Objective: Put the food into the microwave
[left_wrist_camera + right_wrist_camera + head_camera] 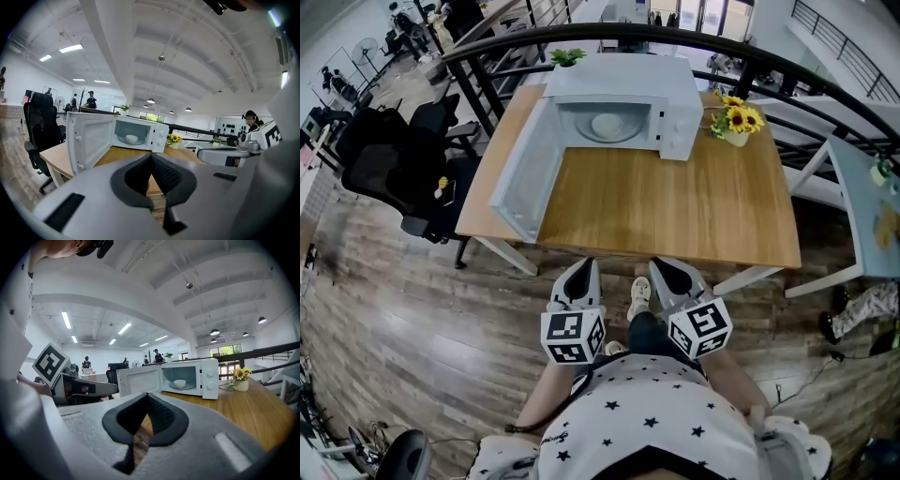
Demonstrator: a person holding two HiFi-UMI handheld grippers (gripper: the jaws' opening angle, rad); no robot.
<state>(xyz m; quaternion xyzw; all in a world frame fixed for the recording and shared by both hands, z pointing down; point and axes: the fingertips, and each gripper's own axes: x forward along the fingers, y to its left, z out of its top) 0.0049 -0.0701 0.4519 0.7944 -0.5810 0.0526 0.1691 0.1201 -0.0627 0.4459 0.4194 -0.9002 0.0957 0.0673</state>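
A white microwave (623, 103) stands at the far side of the wooden table (675, 206). Its door (520, 173) hangs wide open to the left. A white bowl (607, 124) sits on the turntable inside; it also shows as the bowl (131, 138) in the left gripper view and the bowl (179, 383) in the right gripper view. My left gripper (585, 266) and right gripper (662, 266) hover side by side short of the table's near edge, both shut with nothing between the jaws. Both point toward the microwave (140, 133), (197, 376).
A pot of sunflowers (737, 122) stands right of the microwave, and a small green plant (567, 56) behind it. Black office chairs (394, 159) stand left of the table. A white table (862, 206) lies to the right. A dark curved railing (675, 37) runs behind.
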